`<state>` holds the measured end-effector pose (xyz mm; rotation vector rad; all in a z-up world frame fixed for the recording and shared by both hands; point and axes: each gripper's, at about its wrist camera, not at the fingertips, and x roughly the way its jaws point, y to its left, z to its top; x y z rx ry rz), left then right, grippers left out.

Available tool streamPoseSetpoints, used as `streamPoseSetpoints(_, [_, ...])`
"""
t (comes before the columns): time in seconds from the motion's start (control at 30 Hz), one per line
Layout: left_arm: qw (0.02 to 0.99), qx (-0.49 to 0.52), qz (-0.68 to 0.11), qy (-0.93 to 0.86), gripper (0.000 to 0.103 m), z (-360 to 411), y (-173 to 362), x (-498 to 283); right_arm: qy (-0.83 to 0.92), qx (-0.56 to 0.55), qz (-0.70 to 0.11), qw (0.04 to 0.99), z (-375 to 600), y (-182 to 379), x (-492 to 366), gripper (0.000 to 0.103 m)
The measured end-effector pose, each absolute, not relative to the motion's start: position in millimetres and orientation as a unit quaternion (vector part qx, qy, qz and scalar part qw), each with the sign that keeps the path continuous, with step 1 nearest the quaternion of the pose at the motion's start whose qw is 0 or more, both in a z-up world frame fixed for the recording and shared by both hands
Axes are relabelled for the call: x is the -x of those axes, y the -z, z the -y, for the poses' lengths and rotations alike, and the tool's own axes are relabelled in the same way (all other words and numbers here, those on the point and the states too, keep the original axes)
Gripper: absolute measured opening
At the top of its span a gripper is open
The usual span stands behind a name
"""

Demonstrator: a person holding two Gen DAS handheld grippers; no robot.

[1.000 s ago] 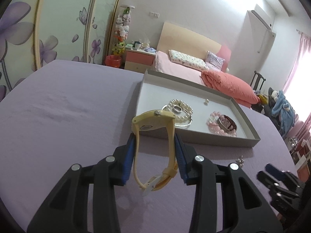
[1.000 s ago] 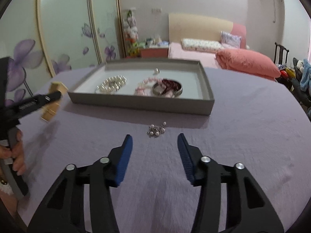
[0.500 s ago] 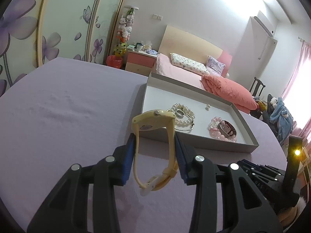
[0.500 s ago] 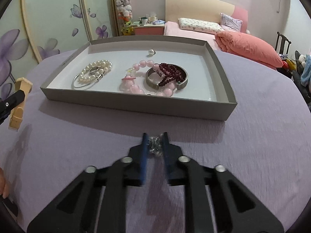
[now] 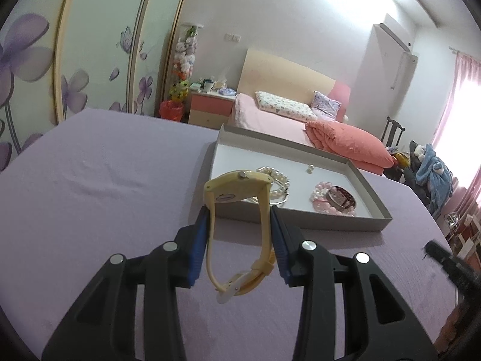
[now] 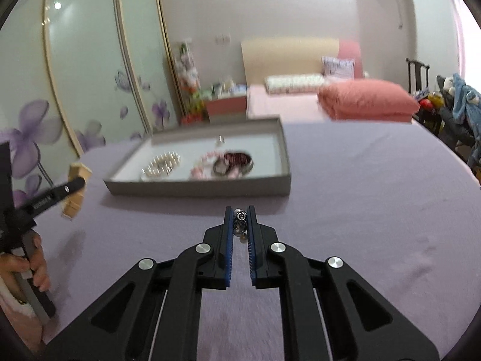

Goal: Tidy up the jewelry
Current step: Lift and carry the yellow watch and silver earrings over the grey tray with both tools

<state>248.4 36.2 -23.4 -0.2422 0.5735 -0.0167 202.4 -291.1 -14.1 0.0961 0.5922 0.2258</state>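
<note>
My left gripper [image 5: 239, 219] is shut on a cream-yellow wristwatch [image 5: 237, 210], its strap loop pinched between the blue pads and its case standing up above the purple tablecloth. My right gripper [image 6: 240, 219] is shut on a small silver and pearl cluster [image 6: 240, 224], lifted off the cloth. Ahead lies the grey jewelry tray [image 6: 198, 187], also in the left wrist view as the tray [image 5: 303, 222]. It holds a pearl bracelet [image 6: 162, 164], a pink bead bracelet [image 6: 204, 165], a dark red bracelet [image 6: 237, 161] and a small ring [image 6: 221, 140].
A person's hand [image 6: 30, 263] holds the left gripper's handle at the left edge of the right wrist view. A bed with a coral pillow [image 5: 348, 144] and a nightstand [image 5: 210, 108] stand beyond the table. Sliding doors with purple flowers fill the left wall.
My right gripper went forward to the pearl cluster on the cloth, shut on it and lifted it. The left gripper kept its hold on the watch and barely moved.
</note>
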Motion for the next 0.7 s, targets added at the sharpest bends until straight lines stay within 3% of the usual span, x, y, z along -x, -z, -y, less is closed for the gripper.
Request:
streamPoseSetpoints(0.27, [0.957, 0.099, -0.272, 0.010, 0.040, -30.5, 18.5, -205.5, -0.132, -0.059, -0.243, 0.959, 289.5, -3.7, -174.9, 0.009])
streamPoseSetpoints(0.7, [0.960, 0.062, -0.272, 0.014, 0.040, -21.4, 27.1, -146.9, -0.162, -0.063, -0.253, 0.952, 273.8, 8.4, -161.9, 0.010])
